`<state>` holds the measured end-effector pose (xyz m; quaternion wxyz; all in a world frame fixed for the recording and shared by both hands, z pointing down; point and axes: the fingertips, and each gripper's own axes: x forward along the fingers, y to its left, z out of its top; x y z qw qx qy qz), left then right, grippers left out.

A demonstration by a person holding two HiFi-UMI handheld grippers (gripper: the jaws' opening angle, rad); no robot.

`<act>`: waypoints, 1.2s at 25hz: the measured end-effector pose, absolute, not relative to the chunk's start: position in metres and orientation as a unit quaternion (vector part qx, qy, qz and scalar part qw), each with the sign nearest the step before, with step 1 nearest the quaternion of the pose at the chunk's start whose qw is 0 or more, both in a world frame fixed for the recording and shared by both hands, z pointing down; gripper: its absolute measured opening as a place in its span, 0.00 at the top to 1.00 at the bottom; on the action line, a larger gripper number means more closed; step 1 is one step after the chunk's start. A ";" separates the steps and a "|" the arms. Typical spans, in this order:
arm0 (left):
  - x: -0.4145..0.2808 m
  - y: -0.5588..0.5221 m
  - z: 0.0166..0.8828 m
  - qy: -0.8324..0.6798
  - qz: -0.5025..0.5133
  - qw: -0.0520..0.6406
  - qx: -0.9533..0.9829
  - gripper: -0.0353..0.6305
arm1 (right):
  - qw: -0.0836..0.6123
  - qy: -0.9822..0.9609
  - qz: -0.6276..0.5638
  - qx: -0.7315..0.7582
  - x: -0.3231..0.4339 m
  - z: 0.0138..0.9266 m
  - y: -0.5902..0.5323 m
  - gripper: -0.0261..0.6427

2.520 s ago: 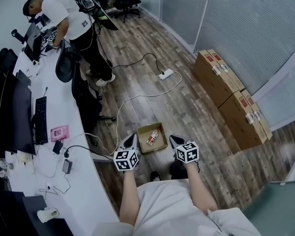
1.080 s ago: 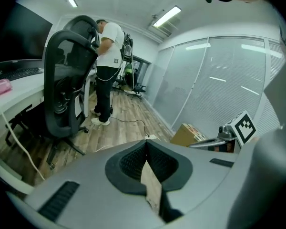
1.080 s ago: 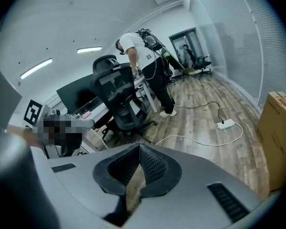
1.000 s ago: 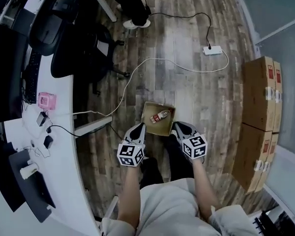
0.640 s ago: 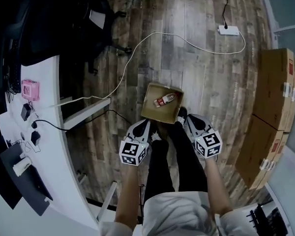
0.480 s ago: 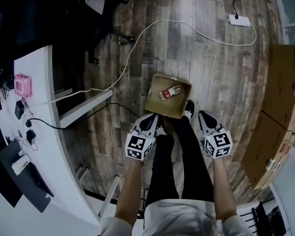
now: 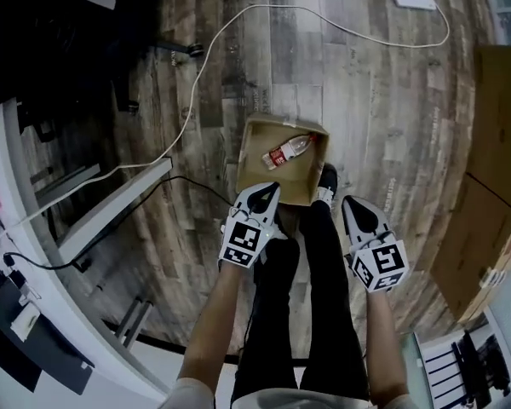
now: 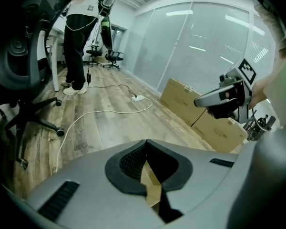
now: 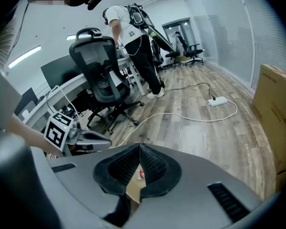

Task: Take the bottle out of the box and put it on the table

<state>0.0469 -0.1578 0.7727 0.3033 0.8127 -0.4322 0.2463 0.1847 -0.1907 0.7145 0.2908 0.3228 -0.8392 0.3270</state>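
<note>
Left gripper [image 7: 268,196]: pressed together, empty, 7 o'clock of box [image 7: 264,181].
Right gripper [image 7: 351,204]: pressed together, empty, 4 o'clock.
Bottle [image 7: 287,151]: on side inside box, lengthwise 8-to-2 o'clock.

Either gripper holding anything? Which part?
Nothing held. The left hand-held gripper and the right hand-held gripper are both shut and empty; the bottle lies in the box.

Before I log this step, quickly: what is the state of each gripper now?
Left gripper: closed, holding nothing.
Right gripper: closed, holding nothing.
</note>
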 end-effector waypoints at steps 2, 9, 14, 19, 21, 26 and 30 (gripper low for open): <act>0.057 -0.162 0.802 -0.420 0.260 0.291 0.819 0.92 | 0.283 -0.841 0.331 0.322 0.187 0.729 -0.188 0.90; 0.086 -0.174 0.905 -0.403 0.290 0.288 0.819 0.92 | 0.264 -0.828 0.349 0.352 0.212 0.793 -0.186 0.90; 0.102 -0.161 0.981 -0.375 0.326 0.308 0.811 0.90 | 0.251 -0.812 0.365 0.380 0.223 0.826 -0.192 0.90; 0.095 -0.150 1.044 -0.364 0.363 0.323 0.795 0.81 | 0.266 -0.819 0.360 0.359 0.215 0.862 -0.186 0.90; 0.090 -0.145 1.061 -0.355 0.384 0.322 0.789 0.79 | 0.266 -0.809 0.380 0.360 0.215 0.877 -0.175 0.90; 0.086 -0.144 1.093 -0.339 0.415 0.313 0.784 0.69 | 0.307 -0.784 0.414 0.345 0.216 0.909 -0.140 0.90; 0.085 -0.155 1.114 -0.335 0.435 0.305 0.778 0.60 | 0.300 -0.793 0.414 0.332 0.200 0.920 -0.149 0.90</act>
